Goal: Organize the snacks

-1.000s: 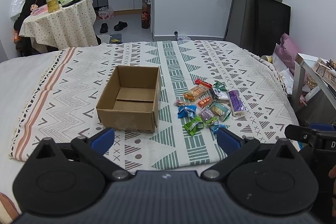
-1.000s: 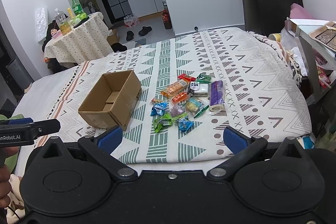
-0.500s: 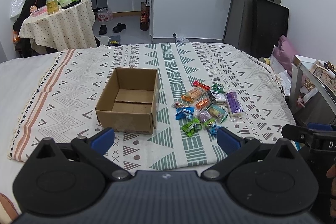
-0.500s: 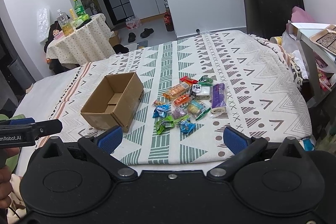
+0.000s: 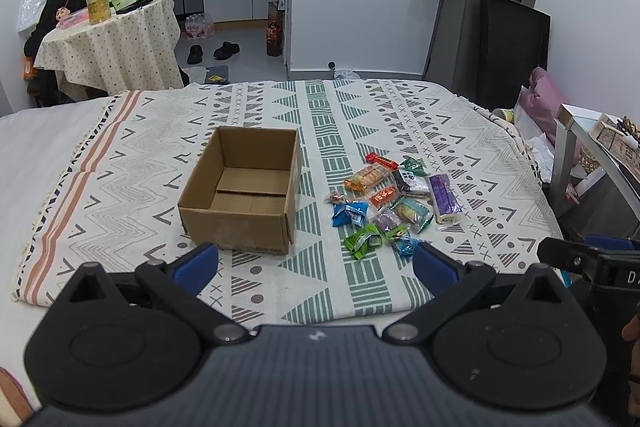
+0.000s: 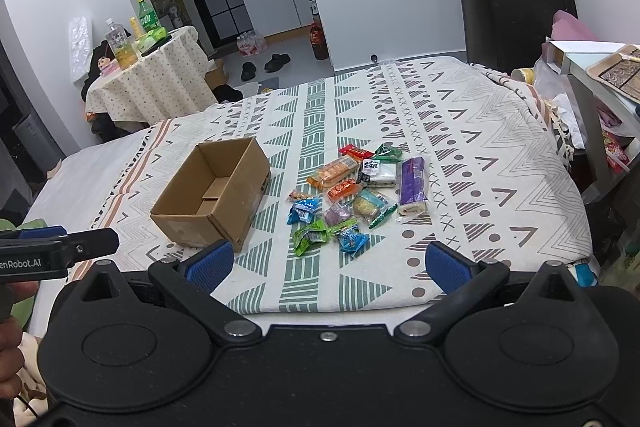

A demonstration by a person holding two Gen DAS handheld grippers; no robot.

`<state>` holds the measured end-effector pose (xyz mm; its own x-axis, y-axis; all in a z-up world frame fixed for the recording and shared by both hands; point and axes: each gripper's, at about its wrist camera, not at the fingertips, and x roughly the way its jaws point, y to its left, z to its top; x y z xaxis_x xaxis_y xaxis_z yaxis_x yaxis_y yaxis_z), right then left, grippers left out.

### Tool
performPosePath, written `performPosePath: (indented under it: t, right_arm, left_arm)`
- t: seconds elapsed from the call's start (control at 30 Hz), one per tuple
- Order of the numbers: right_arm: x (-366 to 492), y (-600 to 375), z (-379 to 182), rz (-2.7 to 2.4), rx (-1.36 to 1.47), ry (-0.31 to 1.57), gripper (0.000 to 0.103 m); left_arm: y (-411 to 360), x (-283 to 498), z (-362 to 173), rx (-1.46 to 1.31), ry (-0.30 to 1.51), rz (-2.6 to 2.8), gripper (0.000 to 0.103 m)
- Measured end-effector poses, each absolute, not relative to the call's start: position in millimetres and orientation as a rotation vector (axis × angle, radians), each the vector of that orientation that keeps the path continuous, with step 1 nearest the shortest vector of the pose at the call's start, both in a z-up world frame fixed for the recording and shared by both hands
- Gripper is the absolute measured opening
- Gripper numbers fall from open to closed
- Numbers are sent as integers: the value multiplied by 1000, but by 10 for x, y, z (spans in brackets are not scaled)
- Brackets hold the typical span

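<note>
Snack pile (image 5: 392,203) on patterned bedspread (image 5: 400,115), just right of open, empty cardboard box (image 5: 244,191). Nothing boxed yet.

Left gripper (image 5: 316,265) and right gripper (image 6: 327,264) both spread wide, holding nothing, hovering short of near bed edge.

Handling estimate: small sealed wrappers, light, glossy film, likely slippery and crinkly; contents probably crushable. Soft bedding underneath gives under pressure. Packets touching and overlapping.

Best hold: pinch across raised middle or crimped end. Green packet (image 6: 310,237) nearest, at pile edge. Purple bar (image 6: 412,183) longer, stiffer; take at midpoint.
</note>
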<state>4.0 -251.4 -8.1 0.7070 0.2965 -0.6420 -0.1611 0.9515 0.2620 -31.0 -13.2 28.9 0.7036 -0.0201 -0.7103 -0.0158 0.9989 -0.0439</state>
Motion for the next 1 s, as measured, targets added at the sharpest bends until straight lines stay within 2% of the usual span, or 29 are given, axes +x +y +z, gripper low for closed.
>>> performPosePath:
  t: [1.0]
  right_arm:
    - [829,-2925,-681,238,333,782,101]
  left_arm:
    - [-282,556,-362,-172,864,-49,101]
